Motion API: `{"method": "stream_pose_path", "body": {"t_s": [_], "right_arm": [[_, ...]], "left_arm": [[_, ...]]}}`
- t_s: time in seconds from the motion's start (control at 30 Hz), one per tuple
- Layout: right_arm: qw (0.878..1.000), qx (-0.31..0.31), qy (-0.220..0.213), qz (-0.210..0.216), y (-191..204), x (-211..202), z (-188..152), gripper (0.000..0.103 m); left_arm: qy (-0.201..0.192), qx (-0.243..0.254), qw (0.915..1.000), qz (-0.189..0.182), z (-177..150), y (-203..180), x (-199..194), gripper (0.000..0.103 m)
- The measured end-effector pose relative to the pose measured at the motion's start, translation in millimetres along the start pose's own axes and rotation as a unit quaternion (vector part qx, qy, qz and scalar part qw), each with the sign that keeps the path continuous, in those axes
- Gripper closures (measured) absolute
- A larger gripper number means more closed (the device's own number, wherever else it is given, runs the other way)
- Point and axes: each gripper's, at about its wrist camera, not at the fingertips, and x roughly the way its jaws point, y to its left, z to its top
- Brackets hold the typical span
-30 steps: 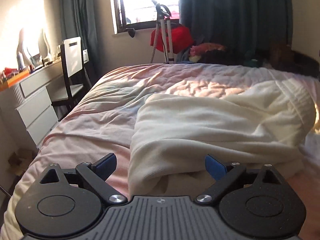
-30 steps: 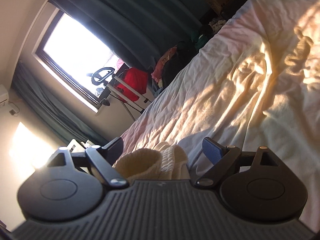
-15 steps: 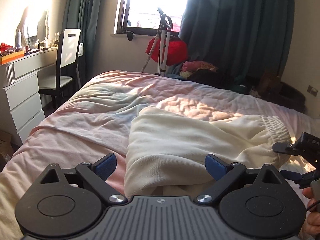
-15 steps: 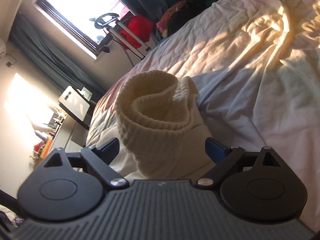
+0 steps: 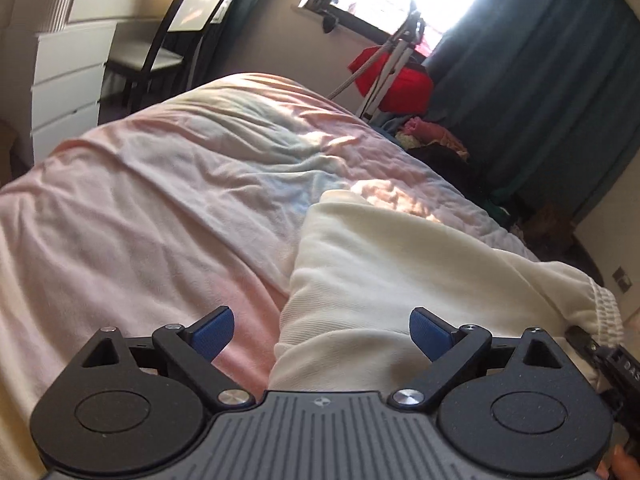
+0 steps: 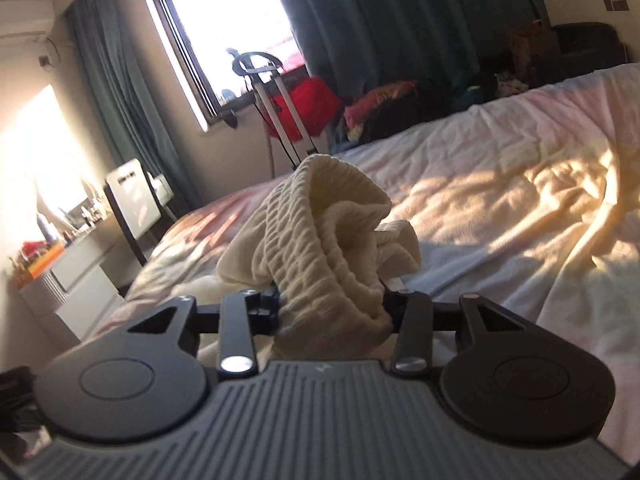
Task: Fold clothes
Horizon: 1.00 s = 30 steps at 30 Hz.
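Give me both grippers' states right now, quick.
Left gripper: open, cream sweatpants leg end lies between the fingers, ungripped.
Right gripper: jaws closing, pressing on the bunched waistband.

I'm seeing the cream sweatpants (image 5: 404,276) showing soft, matt knit, their waistband (image 6: 332,236) puckering in rough ribs. The bed sheet (image 5: 160,208) is looking like thin wrinkled cotton. Both tongs are showing matt black plastic, with shiny metal screws (image 6: 234,363).

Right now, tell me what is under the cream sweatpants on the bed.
The cream sweatpants lie on the pink duvet, which shows all around them. Whatever is beneath the fabric itself is covered. Their elastic waistband is bunched between the closing right gripper jaws.
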Motion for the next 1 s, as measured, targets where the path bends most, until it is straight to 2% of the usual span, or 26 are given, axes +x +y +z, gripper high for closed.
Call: {"method": "stream_pose_path", "body": {"t_s": [0.13,0.2,0.23,0.3,0.4,0.47,0.5,0.6,0.67,0.73,0.8,0.83,0.9,0.93,1.0], "right_arm": [[0.998,0.018,0.020,-0.048,-23,4,-2,0.056],[0.992,0.079,0.072,-0.062,-49,17,-14,0.051],[0.988,0.113,0.090,-0.058,-60,21,-19,0.047],[0.982,0.160,0.096,-0.035,-72,18,-20,0.038],[0.973,0.191,0.127,-0.009,-75,22,-25,0.016],[0.967,0.203,0.155,0.001,-77,28,-33,0.017],[0.968,0.192,0.163,-0.008,-75,31,-38,0.017],[0.967,0.184,0.177,-0.005,-71,43,-45,0.008],[0.970,0.174,0.168,0.021,-63,42,-42,0.007],[0.974,0.161,0.152,0.048,-55,38,-37,0.007],[0.975,0.168,0.131,0.066,-54,31,-34,0.007],[0.974,0.173,0.124,0.072,-54,29,-34,0.007],[0.973,0.179,0.137,0.055,-57,35,-37,0.009],[0.973,0.171,0.147,0.042,-56,38,-39,0.017],[0.977,0.148,0.155,0.022,-53,43,-41,0.027]], "left_arm": [[0.014,-0.016,0.9997,-0.015,-2,11,-2,0.010],[0.032,-0.024,0.9990,-0.022,-4,13,2,0.012],[0.040,-0.026,0.9984,-0.030,-4,14,4,0.012],[0.049,-0.027,0.9976,-0.040,-6,13,6,0.012],[0.052,-0.024,0.9975,-0.041,-10,13,6,0.012],[0.063,-0.028,0.9960,-0.057,-13,13,8,0.008],[0.068,-0.030,0.9950,-0.066,-15,12,9,0.007],[0.067,-0.034,0.9942,-0.077,-16,11,13,0.007],[0.061,-0.051,0.9932,-0.085,-13,15,17,0.006],[0.070,-0.086,0.9886,-0.102,-10,24,25,0.007],[0.082,-0.101,0.9836,-0.125,-11,27,32,0.009],[0.078,-0.093,0.9850,-0.122,-12,26,34,0.011],[0.085,-0.076,0.9870,-0.114,-13,24,40,0.015],[0.089,-0.066,0.9878,-0.109,-14,23,43,0.023],[0.089,-0.061,0.9882,-0.109,-14,23,45,0.027]]}}
